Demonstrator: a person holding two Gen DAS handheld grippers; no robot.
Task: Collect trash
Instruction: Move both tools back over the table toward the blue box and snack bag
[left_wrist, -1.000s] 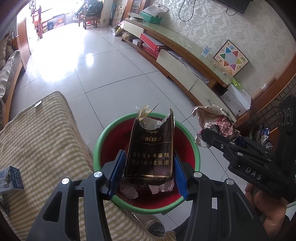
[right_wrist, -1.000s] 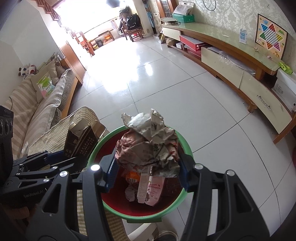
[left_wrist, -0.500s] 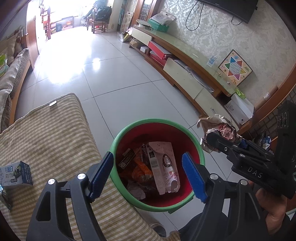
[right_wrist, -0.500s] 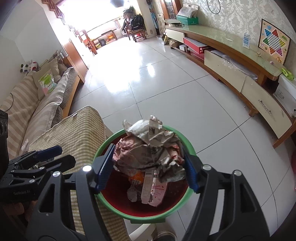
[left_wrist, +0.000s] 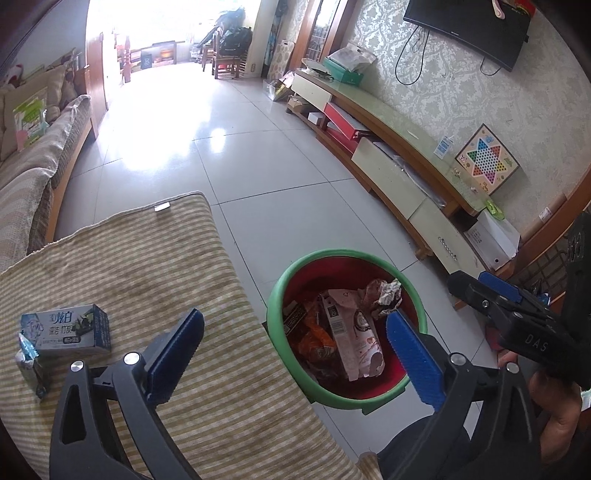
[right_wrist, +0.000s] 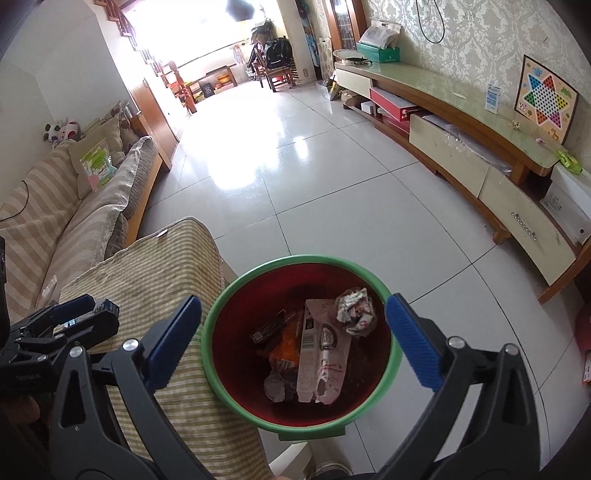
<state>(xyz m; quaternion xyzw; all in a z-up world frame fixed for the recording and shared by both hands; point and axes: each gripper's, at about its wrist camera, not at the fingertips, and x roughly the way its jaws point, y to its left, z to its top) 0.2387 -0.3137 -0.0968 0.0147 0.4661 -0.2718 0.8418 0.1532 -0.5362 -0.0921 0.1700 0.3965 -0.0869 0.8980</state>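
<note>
Both my loads have dropped since a second ago: the dark carton and the crumpled paper wad (right_wrist: 356, 312) now lie in the red bin (right_wrist: 221, 295). On the striped cushion (left_wrist: 129, 266) at left, a blue box (left_wrist: 68, 328) and a torn wrapper (left_wrist: 29, 365) remain, just left of my left gripper (left_wrist: 295, 354), whose jaws have just spread empty. My right gripper (right_wrist: 295, 339) likewise hangs released above the bin.

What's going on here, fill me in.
A person is collecting trash with two handheld grippers. Both the left gripper and right gripper have just been opening and hold nothing. The crumpled paper and dark carton lie in the red bin. A blue box and a wrapper remain on the striped cushion.
</note>
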